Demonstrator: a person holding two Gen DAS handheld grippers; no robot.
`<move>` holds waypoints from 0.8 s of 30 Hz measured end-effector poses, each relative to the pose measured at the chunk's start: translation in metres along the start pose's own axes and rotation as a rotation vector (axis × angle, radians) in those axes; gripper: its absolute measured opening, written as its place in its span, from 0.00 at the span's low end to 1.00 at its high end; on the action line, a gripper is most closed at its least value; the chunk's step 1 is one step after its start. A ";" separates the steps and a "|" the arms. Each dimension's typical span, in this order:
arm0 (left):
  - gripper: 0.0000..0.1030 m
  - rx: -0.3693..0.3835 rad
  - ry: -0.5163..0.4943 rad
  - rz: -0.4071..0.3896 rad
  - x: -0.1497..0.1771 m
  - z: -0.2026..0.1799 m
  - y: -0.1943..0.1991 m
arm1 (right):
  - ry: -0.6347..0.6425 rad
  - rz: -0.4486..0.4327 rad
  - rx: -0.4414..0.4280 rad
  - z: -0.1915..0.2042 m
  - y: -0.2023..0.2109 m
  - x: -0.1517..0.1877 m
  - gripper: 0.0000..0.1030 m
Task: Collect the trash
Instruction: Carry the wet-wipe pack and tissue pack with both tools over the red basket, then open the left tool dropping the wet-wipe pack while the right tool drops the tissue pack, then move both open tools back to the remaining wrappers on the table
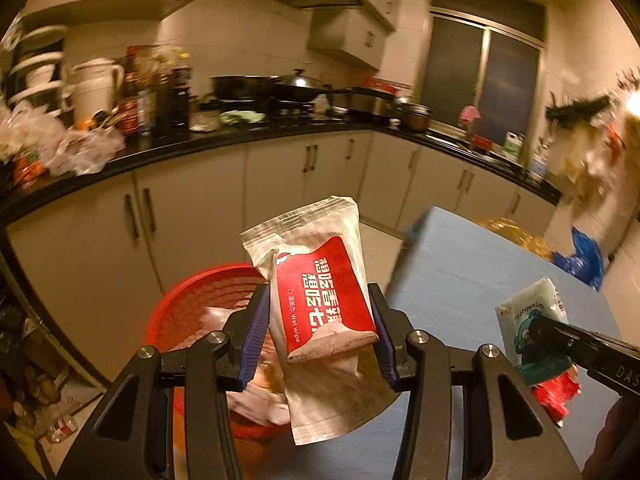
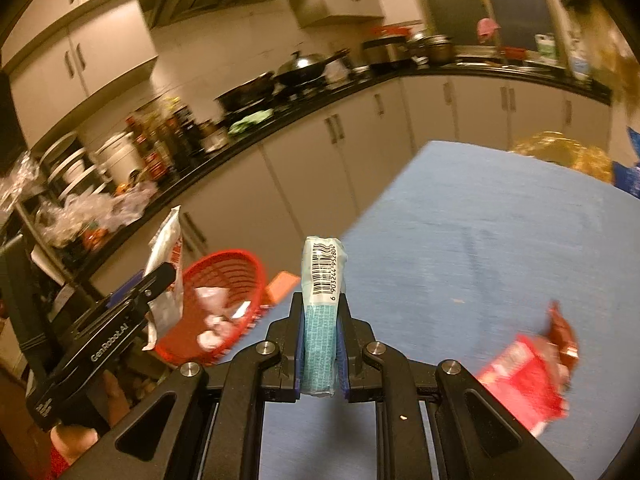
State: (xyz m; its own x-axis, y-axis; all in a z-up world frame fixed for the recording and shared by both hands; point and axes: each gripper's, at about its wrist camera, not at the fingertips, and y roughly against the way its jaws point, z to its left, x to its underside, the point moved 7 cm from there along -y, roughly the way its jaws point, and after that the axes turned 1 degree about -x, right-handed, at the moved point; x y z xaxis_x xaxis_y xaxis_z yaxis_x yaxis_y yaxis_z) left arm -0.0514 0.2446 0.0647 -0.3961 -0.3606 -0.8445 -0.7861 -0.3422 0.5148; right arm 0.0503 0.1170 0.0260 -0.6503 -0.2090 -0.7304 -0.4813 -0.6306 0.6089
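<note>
The red basket (image 1: 192, 312) sits ahead and left of the left tool (image 1: 320, 340), clamped on an upright wet-wipe packet (image 1: 320, 312) and nearer it than the right tool (image 2: 320, 344), gripping an upright tissue pack (image 2: 320, 320) over the blue bench (image 2: 480, 240).

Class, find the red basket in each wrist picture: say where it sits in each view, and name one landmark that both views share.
Left wrist view: the red basket sits lower left, behind the left gripper, which holds a wet wipe packet.
Right wrist view: the basket sits left of centre, at the edge of the blue table, crumpled wrappers inside.
Shared landmark: the black wok on the counter.
</note>
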 end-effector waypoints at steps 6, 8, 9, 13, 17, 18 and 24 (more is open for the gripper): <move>0.45 -0.041 0.036 0.026 -0.004 0.056 -0.011 | 0.054 0.058 -0.052 0.053 -0.044 -0.009 0.14; 0.45 -0.052 0.060 0.048 -0.002 0.070 -0.018 | 0.059 0.081 -0.072 0.067 -0.058 -0.009 0.14; 0.45 -0.050 0.068 0.061 0.001 0.075 -0.022 | 0.063 0.089 -0.078 0.073 -0.065 -0.009 0.14; 0.45 -0.047 0.085 0.101 0.007 0.086 -0.037 | 0.066 0.139 -0.100 0.093 -0.101 -0.009 0.15; 0.51 -0.040 0.087 0.125 0.012 0.089 -0.045 | 0.051 0.152 -0.076 0.096 -0.122 -0.009 0.24; 0.57 -0.038 0.092 0.129 0.013 0.089 -0.046 | 0.037 0.158 -0.084 0.094 -0.123 -0.009 0.30; 0.62 -0.045 0.096 0.103 0.008 0.087 -0.037 | 0.001 0.103 -0.085 0.077 -0.099 -0.012 0.35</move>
State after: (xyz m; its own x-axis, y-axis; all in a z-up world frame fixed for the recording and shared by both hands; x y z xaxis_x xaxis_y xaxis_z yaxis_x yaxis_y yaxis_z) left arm -0.0664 0.3302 0.0259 -0.4244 -0.4765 -0.7699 -0.7206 -0.3371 0.6059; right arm 0.0608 0.2393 -0.0017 -0.6932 -0.2763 -0.6657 -0.3608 -0.6666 0.6523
